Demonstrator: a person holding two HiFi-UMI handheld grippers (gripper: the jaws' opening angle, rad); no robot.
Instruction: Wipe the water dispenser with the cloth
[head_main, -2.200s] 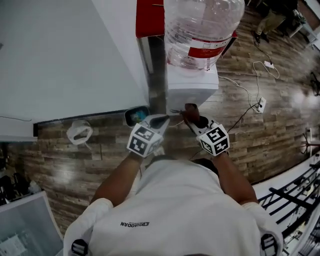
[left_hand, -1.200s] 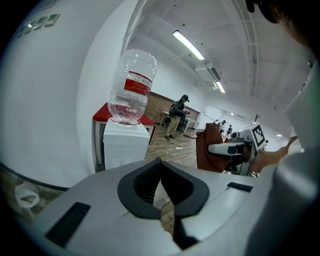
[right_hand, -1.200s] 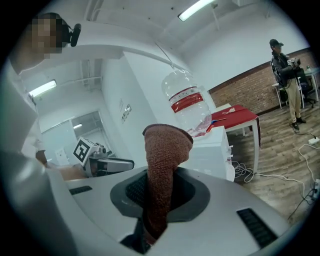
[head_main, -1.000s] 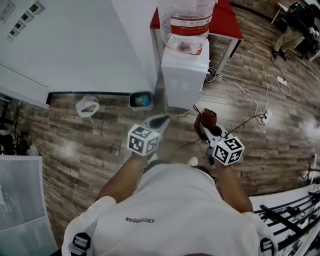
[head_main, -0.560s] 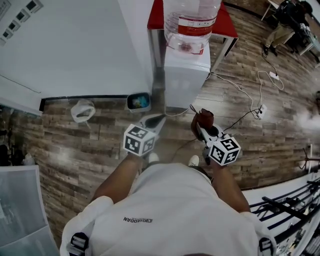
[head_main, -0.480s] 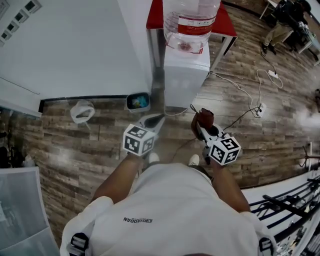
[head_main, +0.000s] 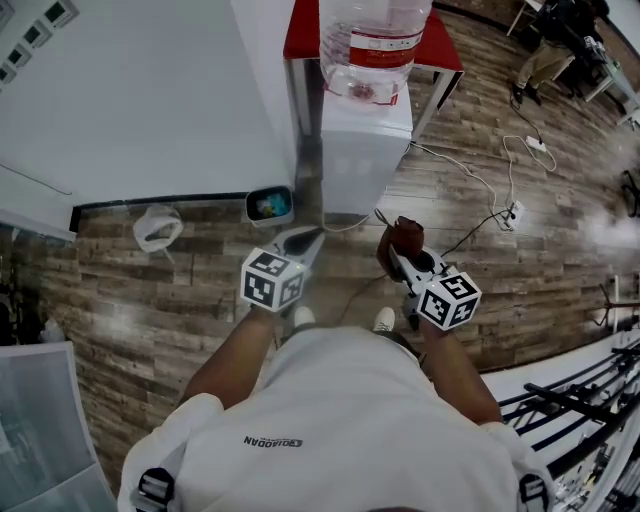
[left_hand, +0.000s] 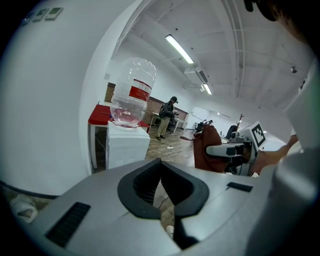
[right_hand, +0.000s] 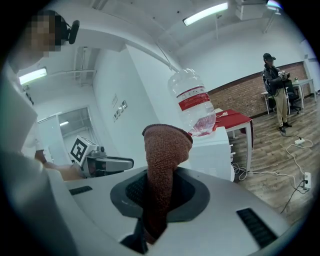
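1. The cloth (right_hand: 162, 165) is sitting in the middle of the right gripper view. Its long axis is running upward out of the jaws, and its rounded, folded end is pointing at the top of the frame, leaning slightly right.
2. It is showing a rust-brown, nubbly woven texture, thick and soft, bunched into a blunt column.
3. The right gripper (head_main: 398, 250) is clamping the lower part of the cloth, with its dark ribbed pads pressing it from both sides.
4. The left gripper (left_hand: 161, 187) is holding nothing. Its jaw tips are meeting, and only the wood floor is showing through the gap behind them.
5. In the head view, both grippers are hovering at the centre of the frame, side by side and apart, short of the water dispenser (head_main: 362, 150).
6. The dispenser, a boxy white cabinet, is standing at the upper middle, near the cloth but not touching it.
7. A clear, ribbed plastic bottle (head_main: 375, 45) with a red label is sitting neck-down on the dispenser.
8. A red table (head_main: 300, 25) is standing behind it, against a plain white wall (head_main: 130, 100).
9. The floor (head_main: 190, 290) is showing brown wood planks, with a white cable (head_main: 470, 185) trailing across them at the right.
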